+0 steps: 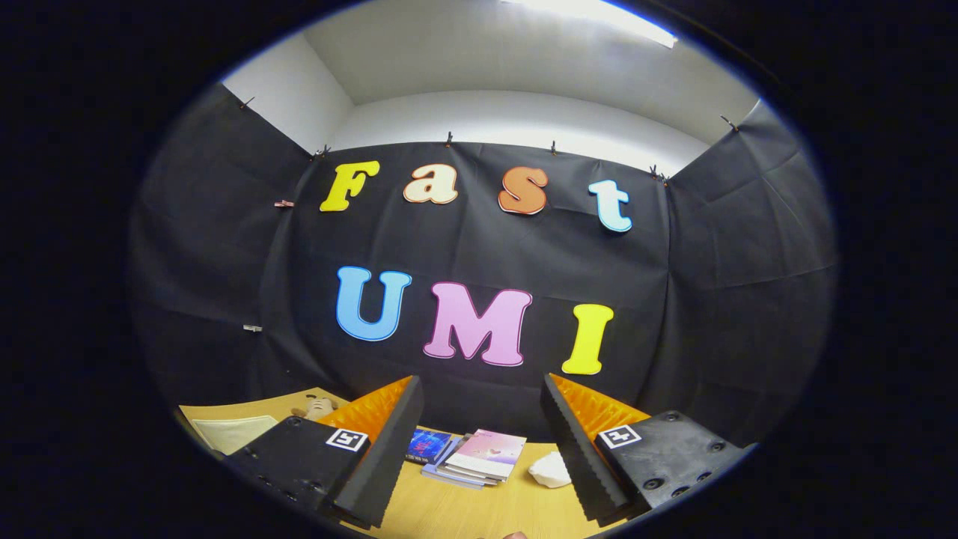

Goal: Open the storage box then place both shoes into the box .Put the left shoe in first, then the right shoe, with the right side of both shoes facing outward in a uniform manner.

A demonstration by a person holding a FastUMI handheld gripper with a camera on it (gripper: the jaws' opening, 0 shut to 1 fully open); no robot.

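Far left, past your left finger, there's a pale flat pad (232, 433) on the surface (464, 513), cut off by the finger housing so you can't tell what it is. Just behind it sits a small tan plush thing (318, 406), half hidden and too small to make out.

Your tool (479, 449) is held level, tipped slightly up at the wall, with its fingers spread wide and nothing between them. The inner faces are ribbed, sawtooth-looking, and each housing carries a square marker.

Through the gap, beyond the fingers, you've got a stack of books (475, 458) lying flat on the wood-grain surface, glossy covers, a darker one to the left and a pinkish one on top. Right beside the stack, close to your right finger, is a crumpled white lump (550, 470), partly hidden by that finger.

Can't spot the box or shoes from here.
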